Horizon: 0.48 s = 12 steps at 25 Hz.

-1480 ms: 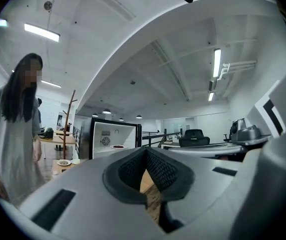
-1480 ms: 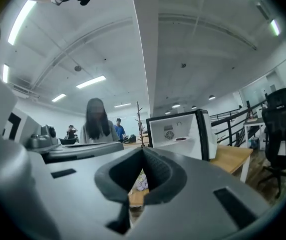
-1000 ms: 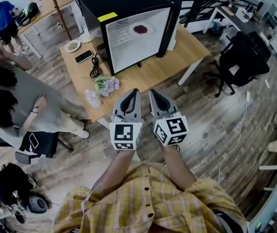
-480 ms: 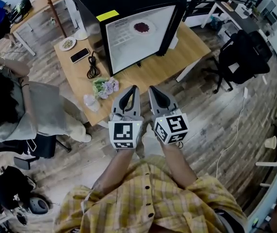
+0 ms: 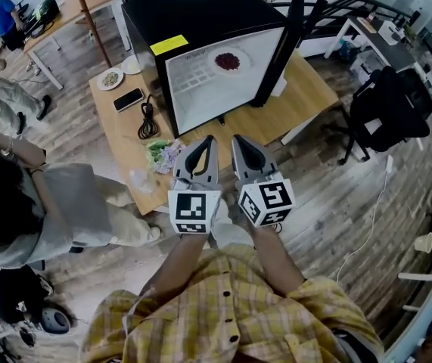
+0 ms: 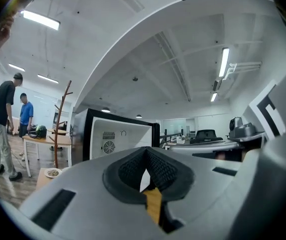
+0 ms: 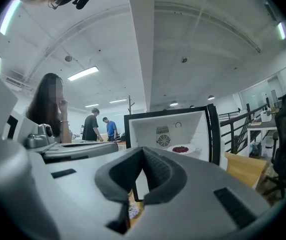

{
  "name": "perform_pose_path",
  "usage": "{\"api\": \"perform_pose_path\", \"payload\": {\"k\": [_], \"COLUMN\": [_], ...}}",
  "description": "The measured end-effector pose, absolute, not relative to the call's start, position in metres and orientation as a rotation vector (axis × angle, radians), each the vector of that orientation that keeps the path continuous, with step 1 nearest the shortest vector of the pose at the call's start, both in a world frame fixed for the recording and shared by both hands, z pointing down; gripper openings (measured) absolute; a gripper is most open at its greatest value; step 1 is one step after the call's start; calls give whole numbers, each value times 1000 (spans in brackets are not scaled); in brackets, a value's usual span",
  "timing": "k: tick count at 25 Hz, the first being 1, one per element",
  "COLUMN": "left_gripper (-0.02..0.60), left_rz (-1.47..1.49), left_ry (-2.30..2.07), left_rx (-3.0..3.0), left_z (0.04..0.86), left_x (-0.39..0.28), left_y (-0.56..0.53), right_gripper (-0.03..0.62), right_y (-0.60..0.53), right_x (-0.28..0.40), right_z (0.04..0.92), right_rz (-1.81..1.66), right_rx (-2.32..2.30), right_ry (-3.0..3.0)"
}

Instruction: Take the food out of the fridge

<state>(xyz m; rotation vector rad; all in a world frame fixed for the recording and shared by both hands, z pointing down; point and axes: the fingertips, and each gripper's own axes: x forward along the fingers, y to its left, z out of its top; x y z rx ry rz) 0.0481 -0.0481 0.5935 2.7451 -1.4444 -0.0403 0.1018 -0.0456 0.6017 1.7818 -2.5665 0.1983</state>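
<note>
I'm pointing left gripper (image 5: 209,141) and right gripper (image 5: 237,139), jaws closed, at the open fridge (image 5: 200,21) (plate of food (image 5: 228,60) inside).

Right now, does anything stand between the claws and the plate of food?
Nothing visible does: the fridge stands open, and only bare table lies between the left claw, the right claw and the plate of food.
</note>
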Motion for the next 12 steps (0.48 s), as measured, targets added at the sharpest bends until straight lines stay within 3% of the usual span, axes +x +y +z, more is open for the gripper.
{"api": "perform_pose_path", "payload": {"k": [12], "left_gripper": [8], "left_rz": [-19], "left_ry": [-1524], "left_rx": [2729], "left_z": [593], "left_x": [69], "left_y": [-129], "right_gripper": [6], "right_y": [-129], "right_x": [123], "right_z": [600], "right_rz": [203], "right_rx": [1734], "right_ry": [-2610]}}
